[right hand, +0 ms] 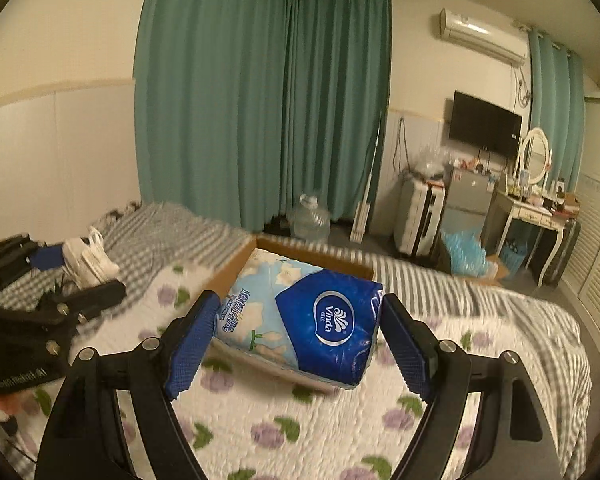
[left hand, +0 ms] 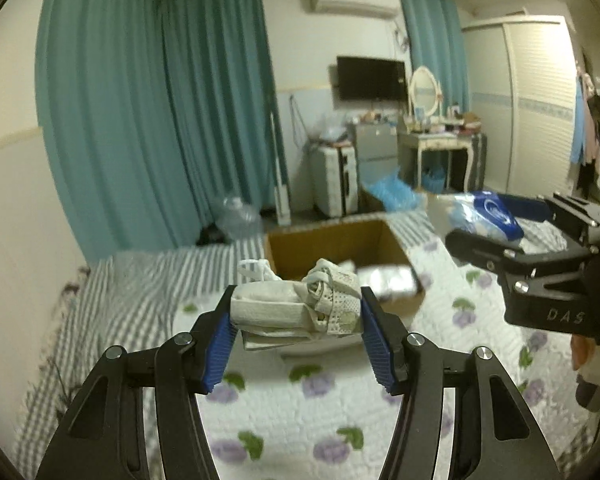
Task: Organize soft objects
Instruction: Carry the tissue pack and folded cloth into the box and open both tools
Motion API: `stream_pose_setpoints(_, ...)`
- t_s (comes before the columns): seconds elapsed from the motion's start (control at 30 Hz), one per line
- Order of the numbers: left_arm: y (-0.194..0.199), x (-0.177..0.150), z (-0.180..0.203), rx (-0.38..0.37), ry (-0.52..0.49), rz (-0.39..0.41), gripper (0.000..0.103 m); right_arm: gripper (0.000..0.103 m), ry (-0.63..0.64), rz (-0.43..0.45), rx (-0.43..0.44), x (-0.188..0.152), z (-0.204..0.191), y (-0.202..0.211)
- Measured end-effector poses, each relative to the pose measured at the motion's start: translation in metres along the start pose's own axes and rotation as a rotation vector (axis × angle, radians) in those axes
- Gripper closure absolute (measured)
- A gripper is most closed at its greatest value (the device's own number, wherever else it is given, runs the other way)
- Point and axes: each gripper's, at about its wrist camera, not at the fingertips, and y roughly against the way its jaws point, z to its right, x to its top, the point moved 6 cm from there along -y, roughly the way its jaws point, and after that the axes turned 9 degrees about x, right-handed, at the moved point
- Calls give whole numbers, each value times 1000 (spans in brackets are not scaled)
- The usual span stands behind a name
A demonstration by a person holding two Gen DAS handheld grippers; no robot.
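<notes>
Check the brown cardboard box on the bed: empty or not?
Not empty. Left wrist view shows a white wrapped pack lying inside the open brown cardboard box; how full it is cannot be told.

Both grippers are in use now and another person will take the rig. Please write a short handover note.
Left gripper: shut on a whitish cloth bundle, held above the quilt, just short of the cardboard box.
Right gripper: shut on a blue Vinda tissue pack, held over the box's near edge.
Done: at least one white pack seems to lie inside the box already; it is blurred.
Left: lower both items into the box and release. No other loose soft items show on the bed.
</notes>
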Motion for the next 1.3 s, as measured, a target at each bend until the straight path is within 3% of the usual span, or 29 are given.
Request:
stream_pose_setpoints(0.2,-19,38,3,-14,8,58,46,22,-20,49,11,48,20,-20)
stream_pose_setpoints(0.33,-51,61,8,-11,8,86,46,22,-25,46,22,63,35,-60)
stream_pose_setpoints(0.63,-166,68,23,-24,16,49,46,22,-84,-28,44,44,83,-167)
stream_pose_setpoints(0.87,-244,49,35,21,-65,-27,46,22,-143,-114,44,14,118,-230)
stream_pose_setpoints(1.0,-259,42,37,30,-65,-61,46,19,-134,-127,46,5,122,-240)
stream_pose_setpoints(1.13,-259,43,39,22,-52,-72,45,4,-127,-132,29,1,121,-240)
stream_pose_setpoints(1.3,-252,45,39,27,-47,-76,44,3,-126,-112,4,12,120,-213)
